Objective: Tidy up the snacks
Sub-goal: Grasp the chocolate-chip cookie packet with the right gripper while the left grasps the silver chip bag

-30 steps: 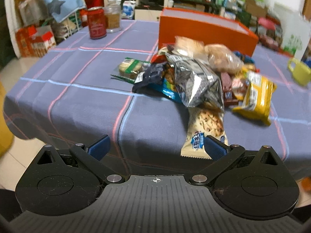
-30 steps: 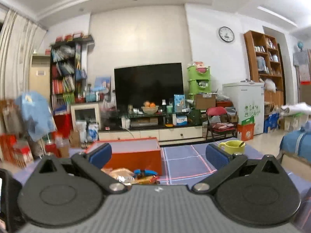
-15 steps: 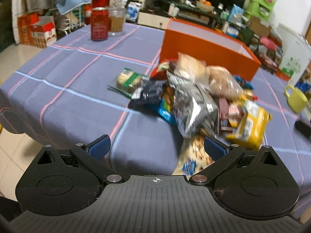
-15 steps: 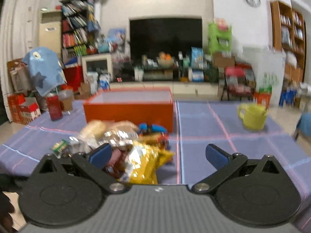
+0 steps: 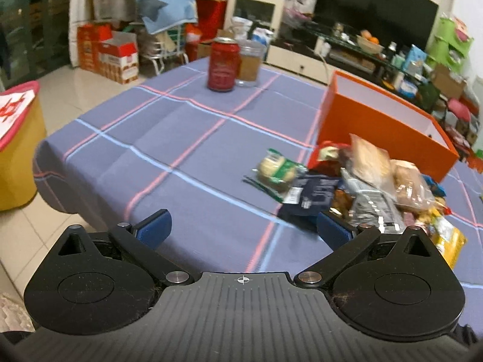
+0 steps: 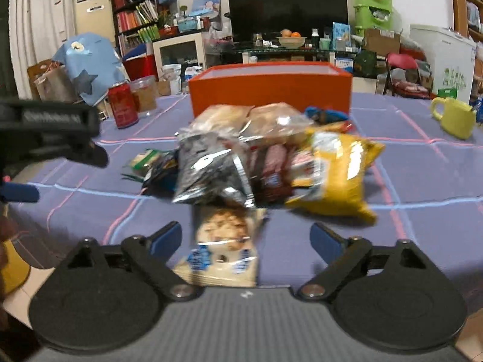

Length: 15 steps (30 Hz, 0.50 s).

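The right gripper is seen part-open, jaws just narrowing, a biscuit packet between them, ungripped. The left gripper is held wide and empty above the tablecloth.

The left wrist camera is looking forward and down from the near left corner of the worktop, with the snack pile sitting at 2 o'clock. The right wrist camera is looking down from the near edge, close to the same pile at 12 o'clock. Both views are sharing the pile, the orange box and the red can.
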Tool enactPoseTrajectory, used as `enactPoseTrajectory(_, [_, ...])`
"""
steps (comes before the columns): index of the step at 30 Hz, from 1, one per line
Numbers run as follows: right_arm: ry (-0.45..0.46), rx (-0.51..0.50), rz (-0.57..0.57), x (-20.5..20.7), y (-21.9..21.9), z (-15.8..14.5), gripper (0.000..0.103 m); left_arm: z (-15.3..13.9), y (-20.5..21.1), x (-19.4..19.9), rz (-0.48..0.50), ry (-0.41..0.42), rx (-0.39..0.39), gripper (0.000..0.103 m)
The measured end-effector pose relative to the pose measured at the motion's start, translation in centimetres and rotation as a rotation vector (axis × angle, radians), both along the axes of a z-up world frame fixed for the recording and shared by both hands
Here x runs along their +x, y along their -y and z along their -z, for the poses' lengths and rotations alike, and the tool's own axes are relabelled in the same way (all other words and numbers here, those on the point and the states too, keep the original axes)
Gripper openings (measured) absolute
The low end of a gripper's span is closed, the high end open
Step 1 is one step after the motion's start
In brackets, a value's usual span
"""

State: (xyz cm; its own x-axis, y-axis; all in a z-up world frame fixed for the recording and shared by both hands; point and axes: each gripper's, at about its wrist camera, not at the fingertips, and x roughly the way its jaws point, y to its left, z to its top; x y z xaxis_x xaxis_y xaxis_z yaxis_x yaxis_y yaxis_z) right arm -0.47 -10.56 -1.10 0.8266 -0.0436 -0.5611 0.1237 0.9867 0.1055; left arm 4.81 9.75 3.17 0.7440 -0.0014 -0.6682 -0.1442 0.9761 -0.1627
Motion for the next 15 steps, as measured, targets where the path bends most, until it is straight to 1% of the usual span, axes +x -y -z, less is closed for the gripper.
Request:
enactPoseTrajectory(1, [-0.008,-0.014,0.006,0.4,-0.5,0.4,0.083,0.1,-0.4,0.0,-0.005,-0.005,-0.004,0.087])
enactPoseTrajectory(3, [-0.031,-0.019,0.015,1.1,-1.2,1.3,0.082,0.3,-0.9,0.2,-0.008,-0.02,-0.021,0.087])
enactPoseTrajectory(6, [-0.063,0.009,0.039,2.1,-1.1,2.1,0.081,0.2,-1.1,0.1,-0.004,-0.018,-0.033,0.087])
enactPoseTrajectory(7, [-0.053,0.002,0.04,2.1,-1.1,2.2,0.075,0.2,-0.9,0.1,0.005,-0.016,-0.031,0.087])
enactPoseTrajectory(8, [-0.047,-0.009,0.024,2.4,-1.3,2.2,0.072,0.2,-0.6,0.1,0.017,-0.015,-0.028,0.087])
enactPoseTrajectory(9, [-0.047,-0.035,0.006,2.7,-1.5,2.4,0.059,0.2,-0.3,0.1,0.033,-0.016,-0.023,0.087])
enactPoseTrajectory(10, [-0.047,-0.065,-0.005,2.8,-1.8,2.3,0.055,0.3,0.1,0.1,0.052,-0.02,-0.018,0.087])
enactPoseTrajectory(13, [-0.069,-0.056,-0.05,2.9,-0.6,2.0,0.054,0.3,1.5,0.2,0.083,-0.027,-0.009,0.087])
enactPoseTrajectory(15, [-0.089,-0.062,-0.055,2.5,0.8,1.7,0.054,0.0,2.5,0.3,0.102,-0.027,-0.017,0.087])
